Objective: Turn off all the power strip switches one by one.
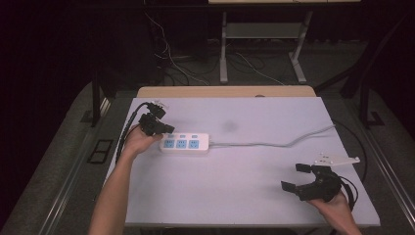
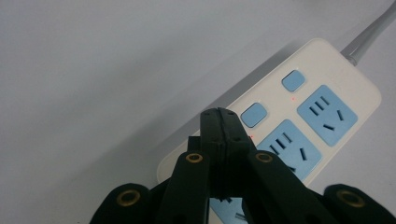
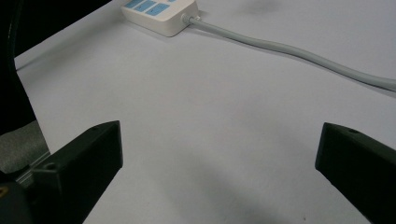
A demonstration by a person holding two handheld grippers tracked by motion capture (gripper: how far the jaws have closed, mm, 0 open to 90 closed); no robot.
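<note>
We are pressing our closed left tongs (image 2: 223, 122) onto the power strip (image 1: 185, 144) at the surface's (image 1: 244, 196) far left — probably switching buttons; the open right tongs (image 1: 301, 177) are waiting, near right.

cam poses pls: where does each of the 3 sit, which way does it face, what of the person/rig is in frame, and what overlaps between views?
High view: above the person's side, facing forward and down on the table; forearms, left gripper, right gripper.
Left gripper view: on the left gripper, jaws together, over the power strip.
Right gripper view: on the right gripper, jaws apart, low across the table.
Shared: power strip and its cable.
</note>
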